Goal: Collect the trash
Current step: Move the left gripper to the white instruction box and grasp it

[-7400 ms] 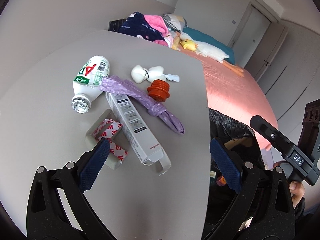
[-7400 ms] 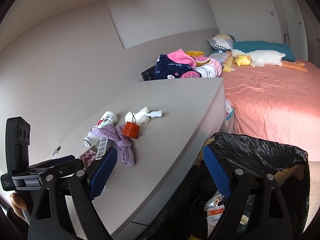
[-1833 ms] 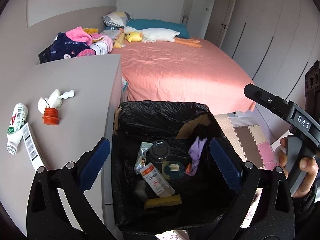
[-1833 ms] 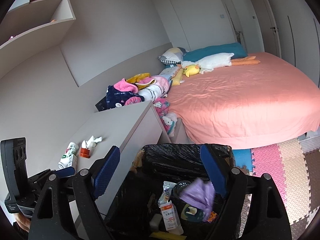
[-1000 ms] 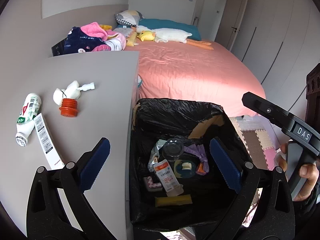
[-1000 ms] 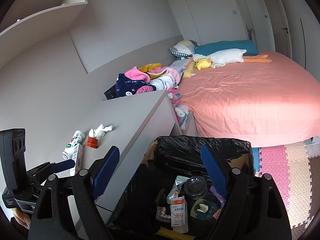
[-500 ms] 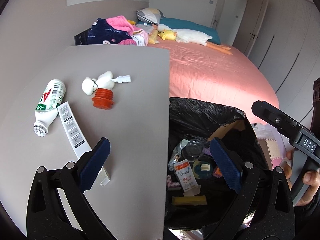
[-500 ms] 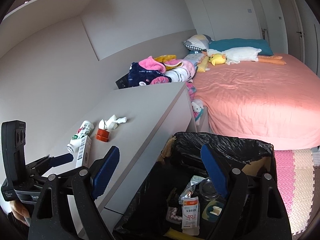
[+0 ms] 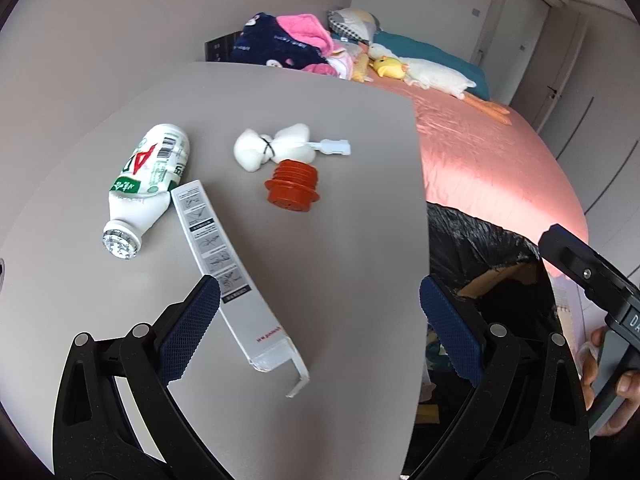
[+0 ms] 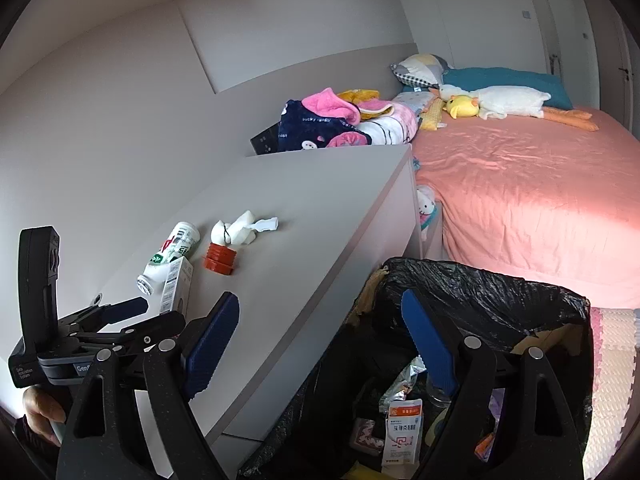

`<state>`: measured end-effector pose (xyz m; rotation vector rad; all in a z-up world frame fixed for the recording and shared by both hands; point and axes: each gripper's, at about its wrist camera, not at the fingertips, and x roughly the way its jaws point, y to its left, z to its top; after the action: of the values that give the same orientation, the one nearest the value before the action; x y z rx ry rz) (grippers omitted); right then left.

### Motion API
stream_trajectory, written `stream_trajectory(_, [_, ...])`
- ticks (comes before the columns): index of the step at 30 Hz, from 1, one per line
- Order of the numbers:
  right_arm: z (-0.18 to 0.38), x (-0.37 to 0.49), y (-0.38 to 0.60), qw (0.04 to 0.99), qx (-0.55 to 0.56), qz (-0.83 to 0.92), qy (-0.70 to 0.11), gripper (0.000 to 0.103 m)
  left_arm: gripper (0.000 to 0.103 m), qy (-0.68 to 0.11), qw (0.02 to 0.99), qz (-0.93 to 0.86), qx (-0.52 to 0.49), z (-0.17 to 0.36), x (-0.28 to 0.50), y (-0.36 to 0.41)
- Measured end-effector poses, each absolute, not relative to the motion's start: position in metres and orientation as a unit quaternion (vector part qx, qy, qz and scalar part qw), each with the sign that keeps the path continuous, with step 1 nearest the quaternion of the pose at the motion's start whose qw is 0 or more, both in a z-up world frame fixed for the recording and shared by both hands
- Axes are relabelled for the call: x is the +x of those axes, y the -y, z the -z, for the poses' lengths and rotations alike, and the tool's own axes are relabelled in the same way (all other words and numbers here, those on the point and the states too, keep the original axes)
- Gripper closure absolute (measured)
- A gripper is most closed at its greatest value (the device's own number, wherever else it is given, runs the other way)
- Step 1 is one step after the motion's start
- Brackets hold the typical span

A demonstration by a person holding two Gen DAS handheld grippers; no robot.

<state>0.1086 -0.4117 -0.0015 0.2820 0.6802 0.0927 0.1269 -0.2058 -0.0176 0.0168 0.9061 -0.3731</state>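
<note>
Left claw (image 9: 320, 328): spread wide, nothing held, poised over the near part of the grey desk (image 9: 352, 240). The long white carton (image 9: 228, 276) lies just ahead of it. Its near end, flap open, sits between the two blue pads; its left pad (image 9: 188, 336) is just beside the carton's left edge, contact not clear. The carton's long axis runs from near right to far left, tilted somewhat off the claw's forward line. Judgement: the wrist likely needs a slight turn so the pads close across the narrow width, not along the length.

Farther out on the desk: the white bottle (image 9: 148, 184), on its side, foil cap toward the near left, its shoulder at or touching the carton's far end. To the right, well apart from the carton, the red ribbed cap (image 9: 292, 192), and just behind it the white tied bundle (image 9: 276, 148).

Right claw (image 10: 320, 344): also wide and empty, above the black-lined bin (image 10: 480, 292) at the desk's right edge, with discarded packets inside. The left claw is plainly nearer the carton; the right is well apart from it.
</note>
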Motion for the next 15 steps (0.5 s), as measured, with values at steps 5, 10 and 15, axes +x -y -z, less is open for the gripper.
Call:
stream_trajectory(5, [0.008, 0.120, 0.406, 0.928, 0.137, -0.055, -0.342, 0.019, 0.015, -0.447, 0.881, 0.156, -0.002, 0.027, 0.142, 0.194])
stream_trajectory(10, [0.014, 0.133, 0.399, 0.925, 0.135, -0.062, -0.349, 0.019, 0.021, -0.460, 0.876, 0.143, -0.005, 0.037, 0.152, 0.188])
stream_trajectory(15, [0.019, 0.143, 0.393, 0.923, 0.131, -0.068, -0.356, 0.019, 0.032, -0.468, 0.874, 0.134, 0.004, 0.043, 0.159, 0.185])
